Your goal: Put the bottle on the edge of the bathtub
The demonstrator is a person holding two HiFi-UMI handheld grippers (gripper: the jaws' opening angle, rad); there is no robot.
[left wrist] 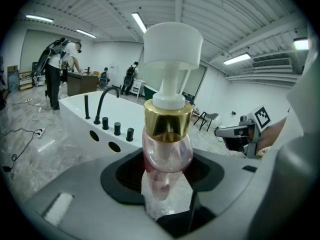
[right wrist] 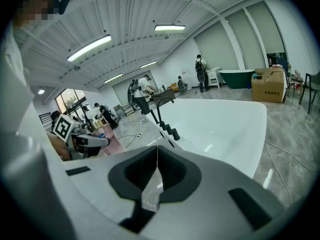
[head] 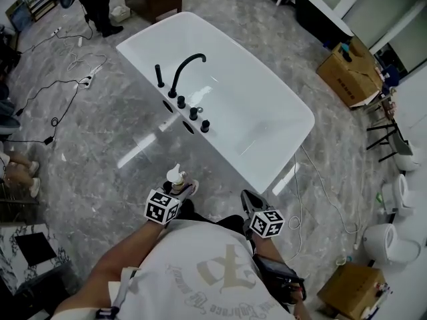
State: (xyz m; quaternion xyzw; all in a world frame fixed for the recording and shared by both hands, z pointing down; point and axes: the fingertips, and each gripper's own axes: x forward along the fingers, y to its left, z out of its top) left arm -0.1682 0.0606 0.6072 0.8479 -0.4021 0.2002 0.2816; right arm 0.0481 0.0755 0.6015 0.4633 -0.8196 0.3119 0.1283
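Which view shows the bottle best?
The left gripper view: the bottle fills the centre, clamped between the jaws, pink body, gold collar, white pump. The head view shows it small from above; the right gripper view only a distant sliver.

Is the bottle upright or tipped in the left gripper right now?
Upright: the bottle, clamped in the left gripper, has its white pump straight above the gold collar and pink body.
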